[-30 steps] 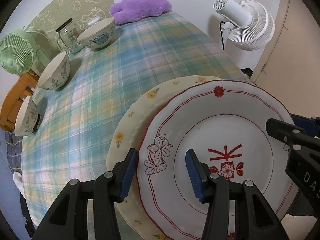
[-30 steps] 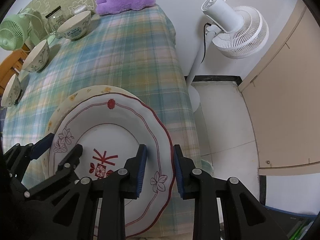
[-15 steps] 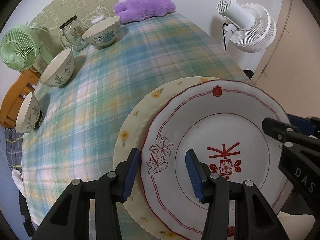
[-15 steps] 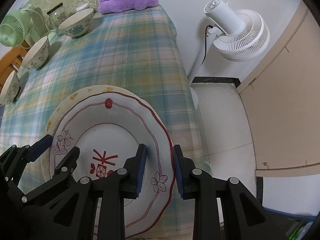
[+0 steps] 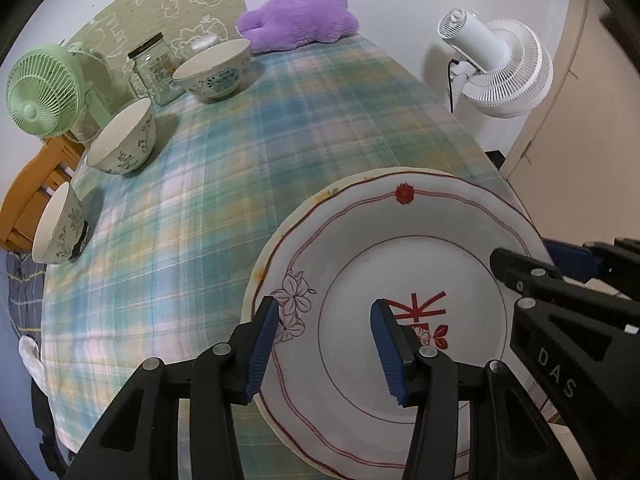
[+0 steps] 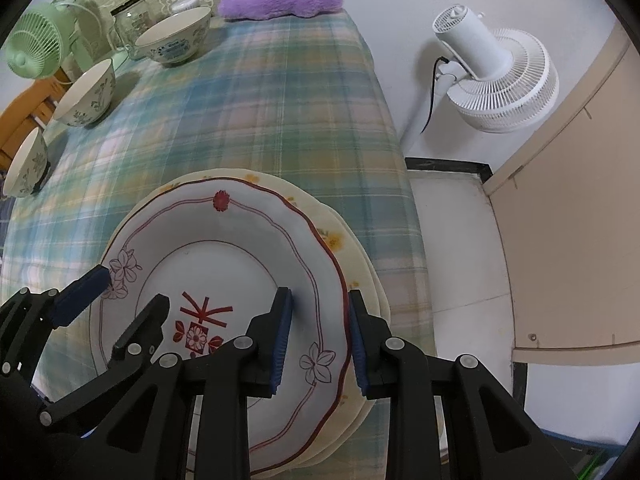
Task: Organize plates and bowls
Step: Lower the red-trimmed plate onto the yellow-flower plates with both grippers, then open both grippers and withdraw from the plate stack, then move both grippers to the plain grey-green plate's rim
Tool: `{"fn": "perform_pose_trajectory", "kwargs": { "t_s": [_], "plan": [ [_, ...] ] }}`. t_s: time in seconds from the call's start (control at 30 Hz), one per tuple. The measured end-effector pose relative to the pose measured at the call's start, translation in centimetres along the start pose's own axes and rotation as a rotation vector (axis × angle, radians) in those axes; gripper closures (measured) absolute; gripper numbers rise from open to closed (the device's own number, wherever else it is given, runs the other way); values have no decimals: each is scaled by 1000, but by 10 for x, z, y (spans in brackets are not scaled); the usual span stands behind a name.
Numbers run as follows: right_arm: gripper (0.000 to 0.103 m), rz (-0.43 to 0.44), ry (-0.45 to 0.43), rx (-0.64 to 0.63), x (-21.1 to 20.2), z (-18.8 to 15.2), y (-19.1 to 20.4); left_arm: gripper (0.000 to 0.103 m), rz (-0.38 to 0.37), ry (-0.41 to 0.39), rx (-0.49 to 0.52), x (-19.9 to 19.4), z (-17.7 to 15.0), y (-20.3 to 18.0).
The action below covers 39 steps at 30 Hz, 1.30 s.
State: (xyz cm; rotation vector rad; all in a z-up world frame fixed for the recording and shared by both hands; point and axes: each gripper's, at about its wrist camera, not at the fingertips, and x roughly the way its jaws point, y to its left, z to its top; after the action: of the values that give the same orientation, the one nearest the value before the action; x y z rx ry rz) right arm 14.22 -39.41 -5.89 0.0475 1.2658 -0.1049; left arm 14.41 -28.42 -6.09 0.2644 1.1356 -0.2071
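- White plate (image 6: 224, 280) with red trim lies on a cream plate (image 6: 340, 240), lower centre of both views.
- Left gripper (image 5: 324, 344) straddles its left rim; the jaws look apart.
- Right gripper (image 6: 320, 340) straddles its right rim; whether the jaws clamp, I cannot tell.
- Three bowls (image 5: 124, 140) sit upper left.

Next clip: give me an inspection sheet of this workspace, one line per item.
Surface: plaid tablecloth.
Job's things: red-patterned plate stacked on yellow-flowered plate at the near edge; three bowls at far left.
Clutter: glass jar, purple plush, green fan.
Grippers: left gripper and right gripper straddle the top plate's rim, pads apart.
Cables: black cord on white fan.
Surroundings: wooden chair, tiled floor.
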Motion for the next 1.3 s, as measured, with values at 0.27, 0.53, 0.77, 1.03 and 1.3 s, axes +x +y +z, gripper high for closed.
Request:
{"fn": "perform_pose_trajectory", "kwargs": {
  "t_s": [0.27,0.53,0.77,1.03,1.3],
  "plan": [
    [67,-4,4,-18,4,3,3,44,1,7,-51,1,3,8],
    [47,4,-5,-50,3,8,8,25,-24,41,-174,4,-2,40],
    [34,-34,-31,-20,-9,8,30,18,-70,16,-192,-4,-9,74],
    [33,-56,-84,110,-36,1,81,17,-122,-45,-128,-26,-14,136],
    [33,-50,-177,121,-61,3,164,17,-127,-91,-136,-38,-25,217]
  ]
}}
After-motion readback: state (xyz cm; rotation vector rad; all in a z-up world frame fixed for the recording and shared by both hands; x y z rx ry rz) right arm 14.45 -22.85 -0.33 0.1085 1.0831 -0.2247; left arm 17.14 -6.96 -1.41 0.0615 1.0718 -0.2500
